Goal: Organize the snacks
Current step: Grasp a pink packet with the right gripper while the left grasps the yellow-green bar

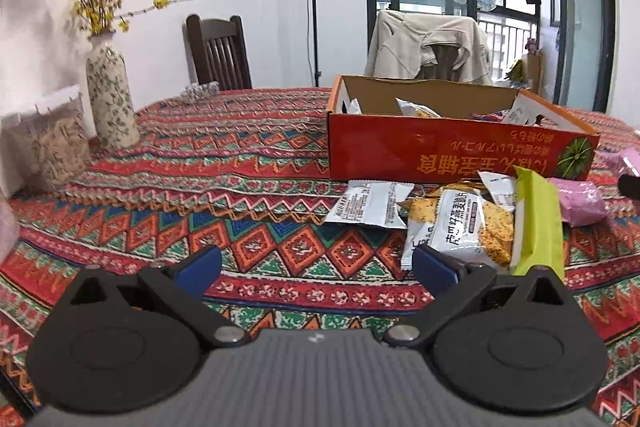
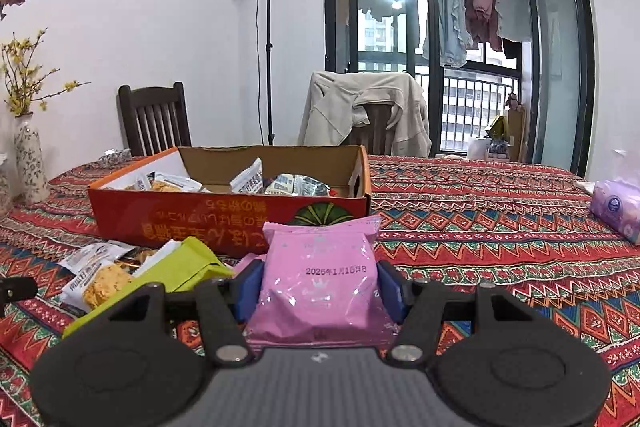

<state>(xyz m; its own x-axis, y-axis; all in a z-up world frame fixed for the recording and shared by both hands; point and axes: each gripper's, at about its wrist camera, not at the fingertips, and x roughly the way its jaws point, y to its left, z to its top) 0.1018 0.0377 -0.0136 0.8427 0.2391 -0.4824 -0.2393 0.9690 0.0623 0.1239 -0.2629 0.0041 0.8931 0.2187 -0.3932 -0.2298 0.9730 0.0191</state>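
Your right gripper (image 2: 318,283) was clamped on a pink snack packet (image 2: 320,279), both blue pads pressed against its sides, the packet upright between them with a printed date facing the camera. Your left gripper (image 1: 316,267) stood with its jaws wide apart and nothing between them, hanging over bare tablecloth (image 1: 200,195).

From the right wrist view, the red cardboard box (image 2: 224,219) sat at 11 o'clock beyond the held packet, open-topped, with several wrapped snacks inside. A green packet (image 2: 188,265) lay at 9 o'clock, just beside the gripper's left finger, and a loose heap of oat-crisp packets (image 2: 100,279) lay further out the same way.

From the left wrist view, that heap (image 1: 464,223) lay at 1 o'clock, touching the front of the box. A floral vase (image 1: 110,95) stood at 10 o'clock, well apart from the snacks.

A purple tissue pack (image 2: 616,207) rested at 2 o'clock in the right view.
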